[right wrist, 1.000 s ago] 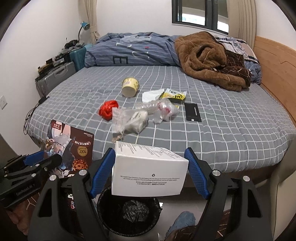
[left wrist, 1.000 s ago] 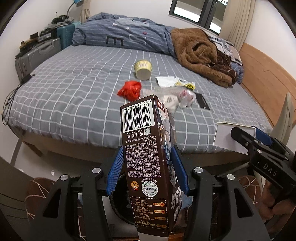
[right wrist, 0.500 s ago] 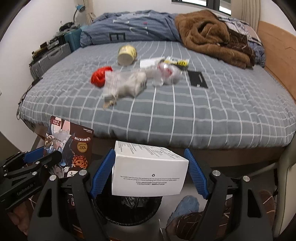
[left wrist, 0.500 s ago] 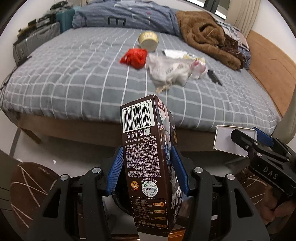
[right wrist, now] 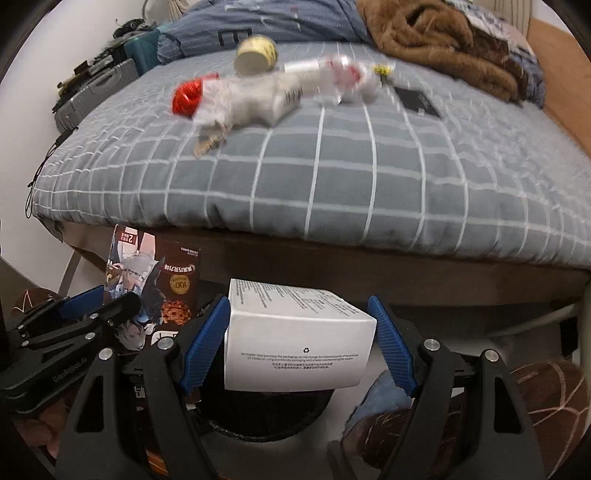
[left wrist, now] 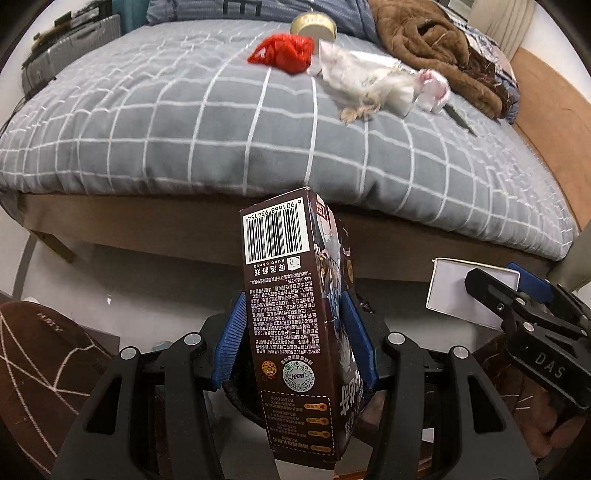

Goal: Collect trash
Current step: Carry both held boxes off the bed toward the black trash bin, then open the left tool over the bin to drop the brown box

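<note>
My left gripper (left wrist: 295,332) is shut on a tall brown snack box (left wrist: 291,325), held upright over the black trash bin (left wrist: 240,402) on the floor. The brown box also shows in the right wrist view (right wrist: 155,280). My right gripper (right wrist: 299,336) is shut on a white carton (right wrist: 295,350), just above the bin (right wrist: 266,417). The carton shows at the right of the left wrist view (left wrist: 461,295). On the grey checked bed (left wrist: 184,122) lie a red wrapper (left wrist: 284,51), a clear plastic bag (left wrist: 365,81), a yellow cup (left wrist: 314,26) and a pink-white wrapper (left wrist: 432,88).
A brown blanket (left wrist: 436,44) is heaped at the bed's far right. Suitcases (left wrist: 70,55) stand left of the bed. A black flat item (right wrist: 417,101) lies on the bed. Brown slippers (left wrist: 44,365) lie on the floor on both sides of the bin. The bed frame (left wrist: 166,229) is just ahead.
Both grippers have dropped lower, below the bed's edge, closer to the bin. They hold the same boxes. The bed trash has not moved.
</note>
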